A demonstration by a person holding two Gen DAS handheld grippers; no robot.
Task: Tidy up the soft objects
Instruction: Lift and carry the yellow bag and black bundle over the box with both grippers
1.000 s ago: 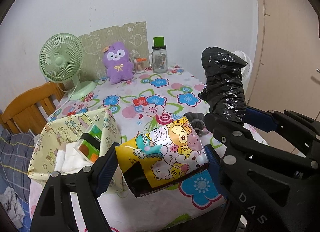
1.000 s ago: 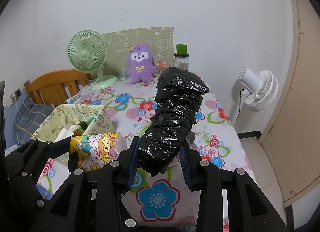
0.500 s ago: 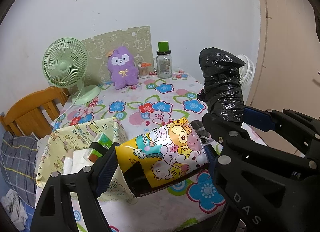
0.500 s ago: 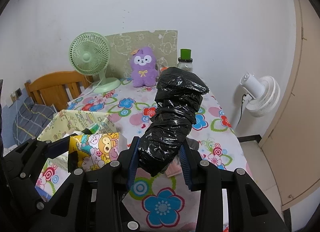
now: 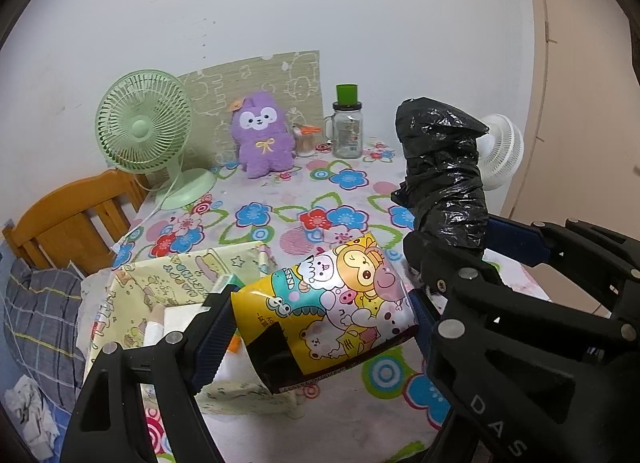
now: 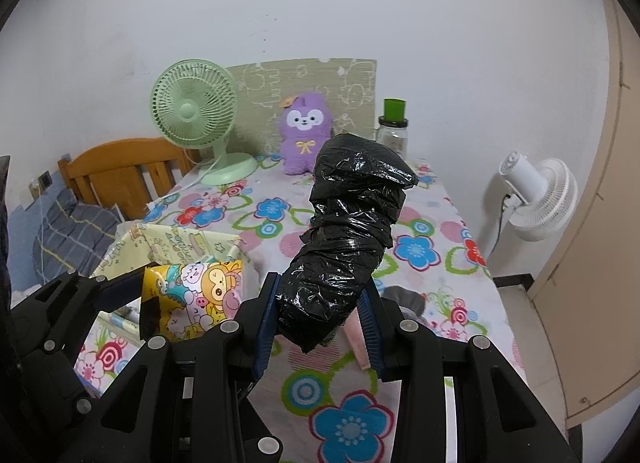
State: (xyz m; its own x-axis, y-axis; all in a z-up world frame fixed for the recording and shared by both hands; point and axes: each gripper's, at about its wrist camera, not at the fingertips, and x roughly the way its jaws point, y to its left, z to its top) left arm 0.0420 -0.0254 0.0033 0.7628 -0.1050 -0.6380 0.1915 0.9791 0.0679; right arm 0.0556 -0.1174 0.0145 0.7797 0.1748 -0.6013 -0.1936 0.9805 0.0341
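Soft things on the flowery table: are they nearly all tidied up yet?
Not yet. Some items already sit in the yellow fabric box. The left hand-held gripper holds a cartoon pouch; the right hand-held gripper holds a black plastic bundle. The purple plush and a grey thing remain out.

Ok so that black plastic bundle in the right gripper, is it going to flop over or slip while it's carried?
The black bundle probably won't flop: it stands up past the right gripper without sagging. Its crinkled film looks glossy, so it may be slippery, though the fingers dent it, which suggests a soft, fairly secure hold. It seems light for its size.
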